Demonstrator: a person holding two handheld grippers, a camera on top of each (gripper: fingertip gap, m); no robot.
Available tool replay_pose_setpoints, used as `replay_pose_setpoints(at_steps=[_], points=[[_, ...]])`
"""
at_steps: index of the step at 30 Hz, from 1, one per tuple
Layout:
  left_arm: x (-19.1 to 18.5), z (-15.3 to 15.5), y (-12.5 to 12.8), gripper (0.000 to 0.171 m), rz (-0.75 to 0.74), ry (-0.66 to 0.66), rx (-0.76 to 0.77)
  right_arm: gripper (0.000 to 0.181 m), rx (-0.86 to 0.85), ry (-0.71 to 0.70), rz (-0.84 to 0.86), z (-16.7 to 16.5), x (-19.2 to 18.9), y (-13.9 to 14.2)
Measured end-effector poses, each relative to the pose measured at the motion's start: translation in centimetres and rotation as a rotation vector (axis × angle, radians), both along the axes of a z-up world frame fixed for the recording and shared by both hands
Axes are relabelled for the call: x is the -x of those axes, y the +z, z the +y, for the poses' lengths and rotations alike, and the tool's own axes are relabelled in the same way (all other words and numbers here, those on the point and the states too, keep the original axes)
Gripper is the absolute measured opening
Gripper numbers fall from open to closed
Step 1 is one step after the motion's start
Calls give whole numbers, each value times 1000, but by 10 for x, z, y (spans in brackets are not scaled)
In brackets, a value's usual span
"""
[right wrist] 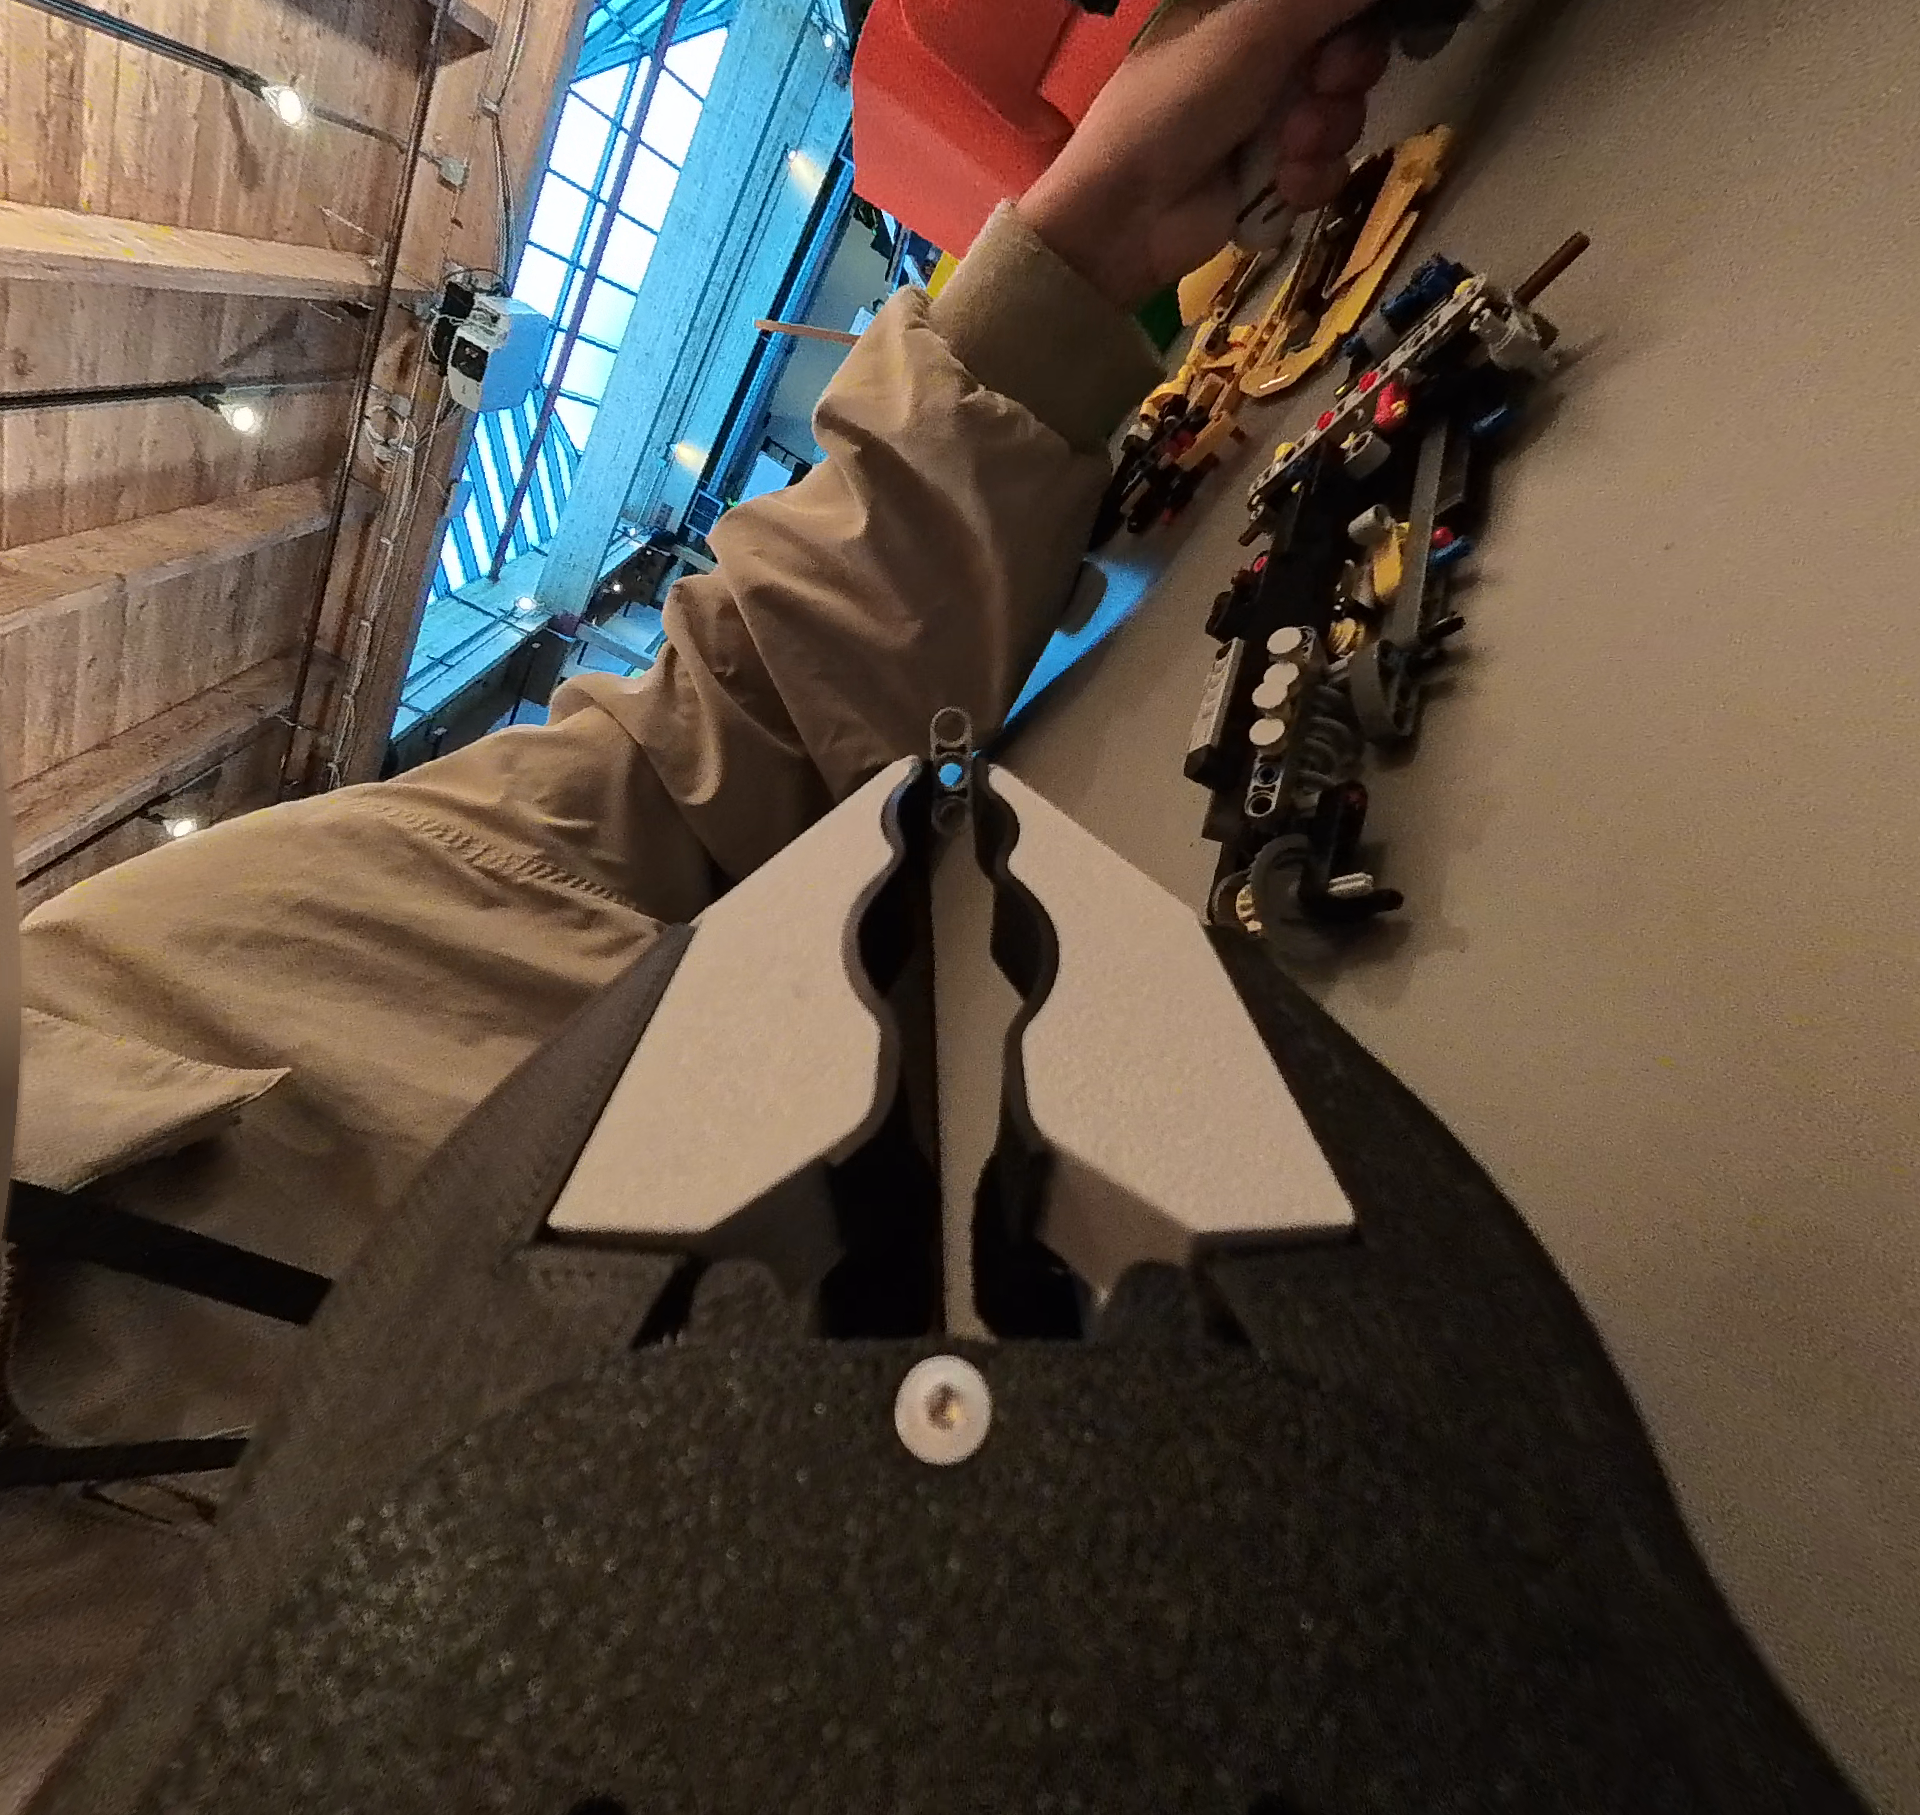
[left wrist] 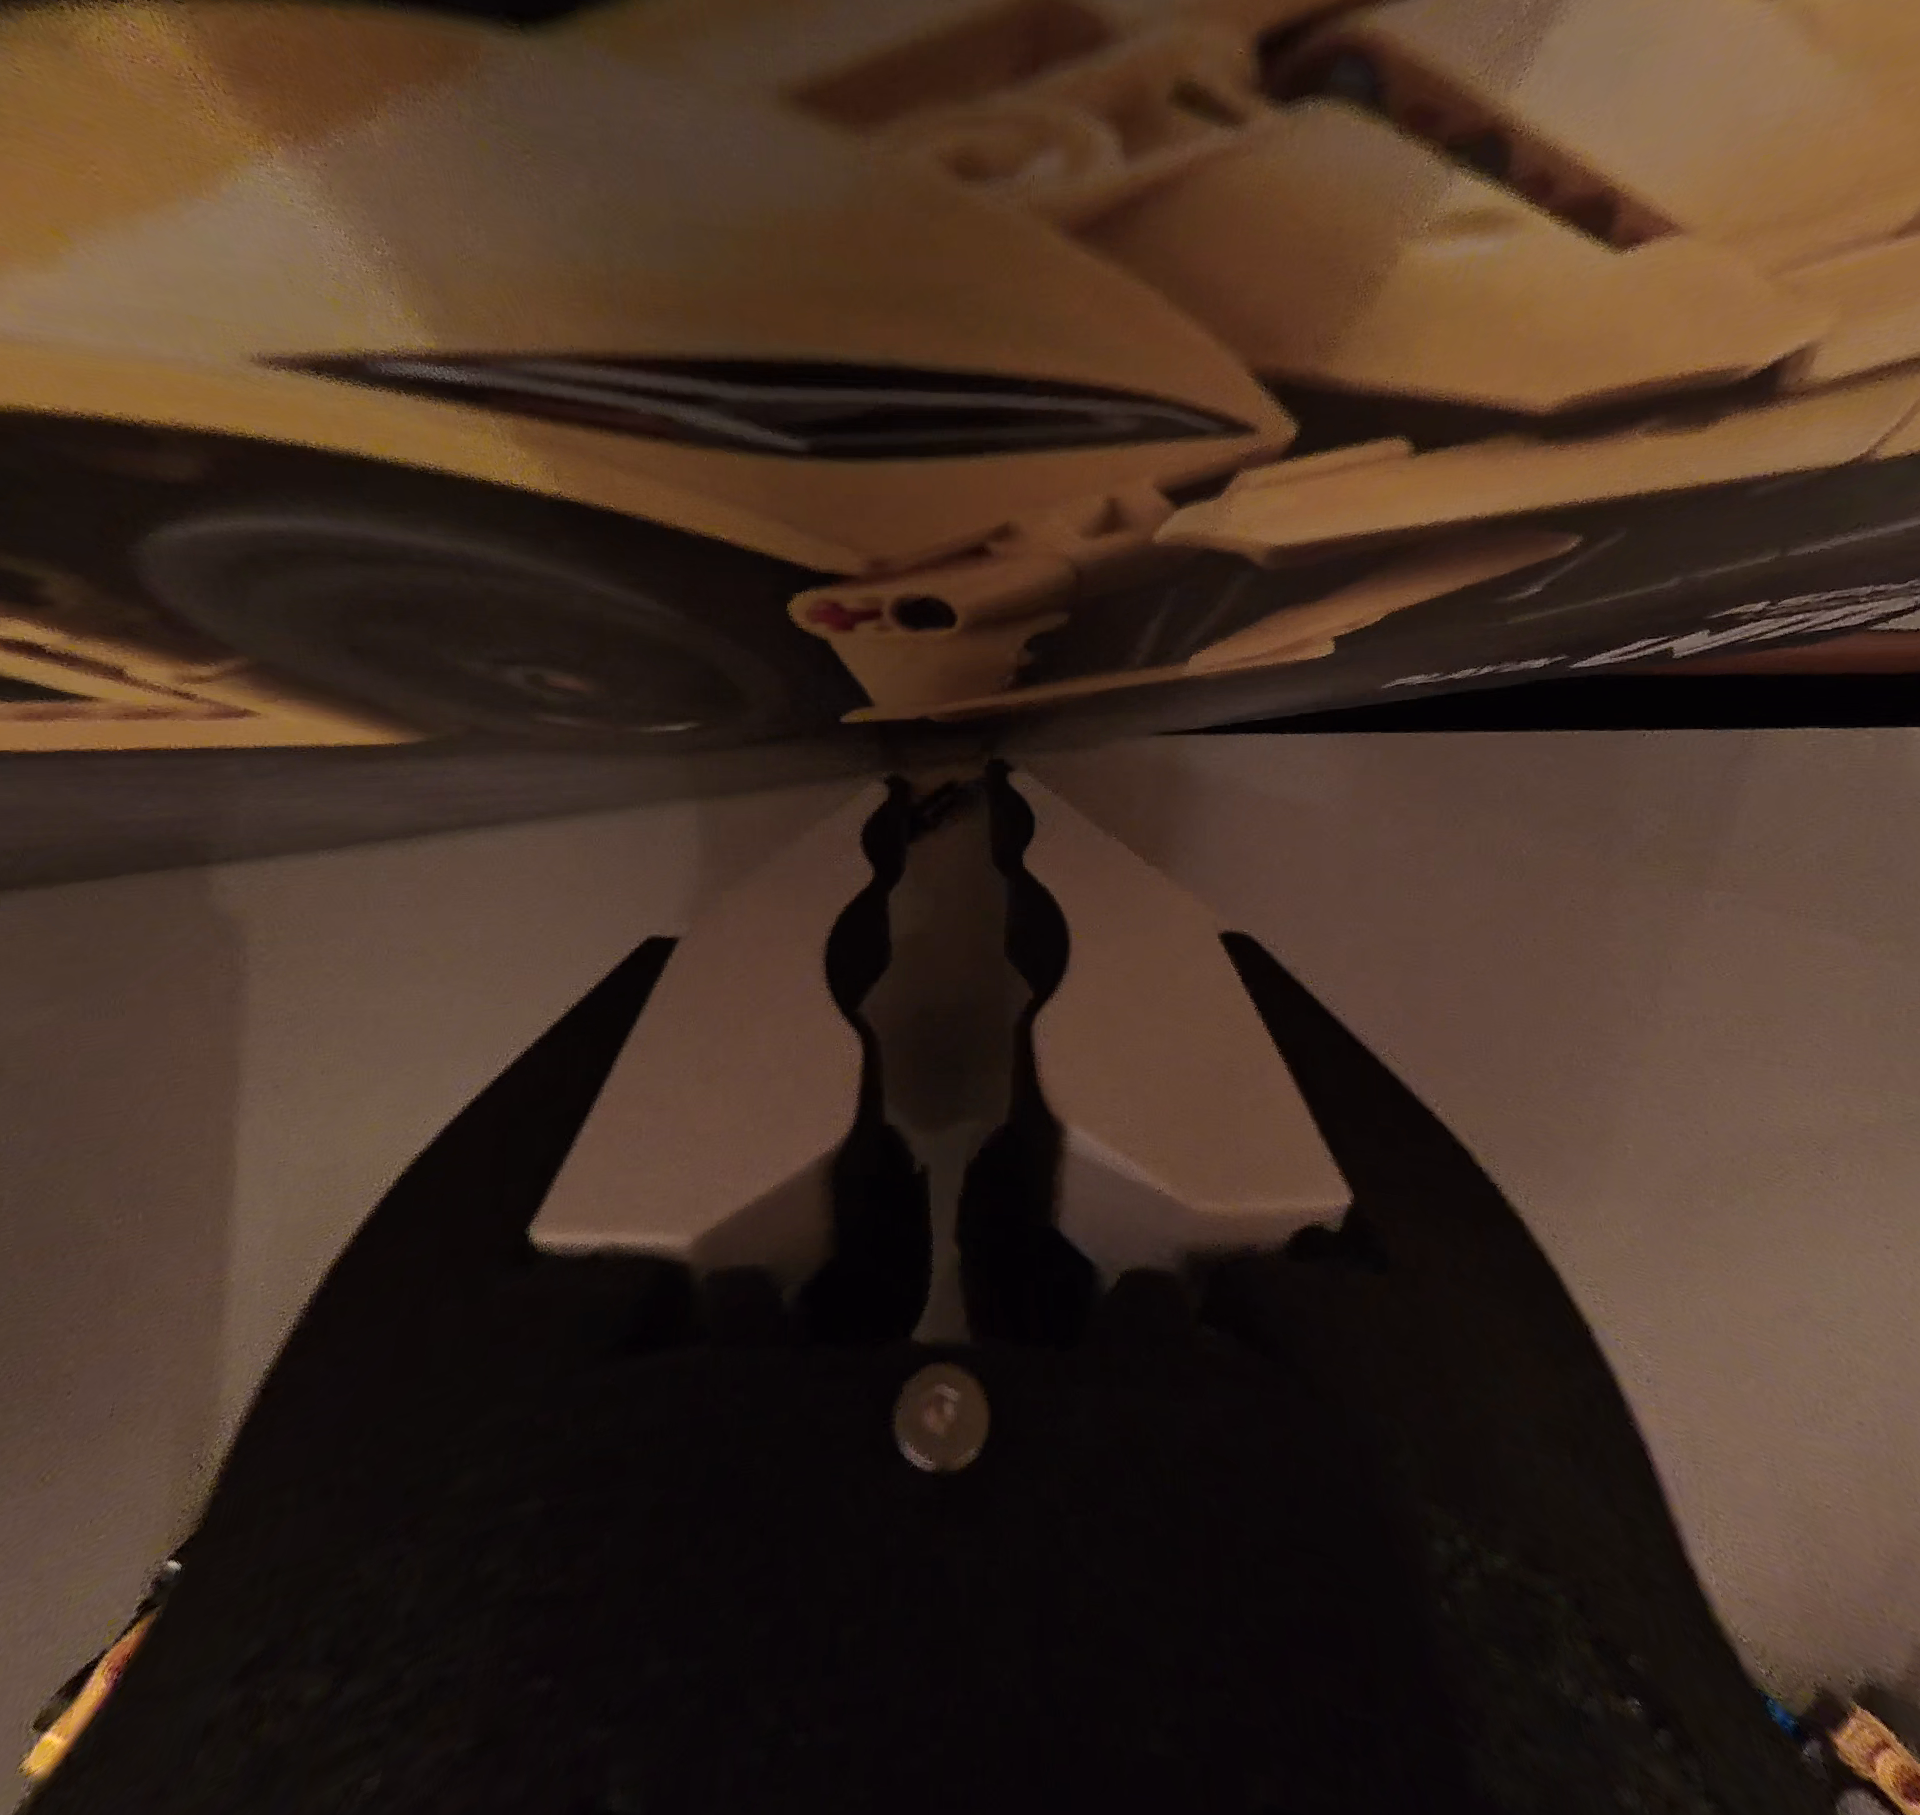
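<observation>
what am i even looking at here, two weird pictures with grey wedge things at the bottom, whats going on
A person holds two hand-held grippers, one in each hand. Each carries a camera looking forward along its two pale grey fingers, hence the wedges.

The left wrist view is dim. The left gripper has its tips nearly together at the edge of a large printed sheet or box showing a yellow toy car; whether it grips it is unclear.

The right wrist view is tilted sideways. The right gripper pinches a small grey toy building beam with round holes. Beyond lies a grey tabletop with a long grey and black toy-brick chassis and yellow toy-brick body panels. A person's hand, on a beige sleeve, rests near the yellow panels.
</observation>
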State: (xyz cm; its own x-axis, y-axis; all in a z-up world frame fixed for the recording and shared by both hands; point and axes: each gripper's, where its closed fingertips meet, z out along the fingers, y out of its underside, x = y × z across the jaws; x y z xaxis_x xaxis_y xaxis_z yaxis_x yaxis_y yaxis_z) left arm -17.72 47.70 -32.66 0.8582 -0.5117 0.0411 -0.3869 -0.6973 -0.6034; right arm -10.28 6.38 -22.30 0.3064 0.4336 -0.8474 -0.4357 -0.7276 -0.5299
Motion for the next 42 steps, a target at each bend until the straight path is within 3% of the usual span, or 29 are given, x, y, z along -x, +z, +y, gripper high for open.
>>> replay_pose_setpoints(at_steps=[3, 8, 12, 17, 31, 34, 42], points=[[-3, -1, 0, 1, -13, -18, 0, 6, -1, 3, 2, -1, 0, 1], [1, -8, 0, 0, 1, -52, 23, 6, -19, -24, 4, -1, -8, 6], [9, -16, 0, 0, 35, -111, 17, 6, -90, -135, -46, -1, -37, 24], [13, -22, 5, 29, 15, -132, 17, 6, -140, -238, -67, -1, -62, 37], [13, -56, 8, 29, 9, -365, 131, 6, -97, -173, -113, 0, -46, 20], [13, -65, 2, 28, 33, -443, 150, 6, -94, -176, -111, 1, -48, 20], [14, -66, -1, 4, 100, -527, 75, 6, -93, -187, -92, 1, -54, 21]])
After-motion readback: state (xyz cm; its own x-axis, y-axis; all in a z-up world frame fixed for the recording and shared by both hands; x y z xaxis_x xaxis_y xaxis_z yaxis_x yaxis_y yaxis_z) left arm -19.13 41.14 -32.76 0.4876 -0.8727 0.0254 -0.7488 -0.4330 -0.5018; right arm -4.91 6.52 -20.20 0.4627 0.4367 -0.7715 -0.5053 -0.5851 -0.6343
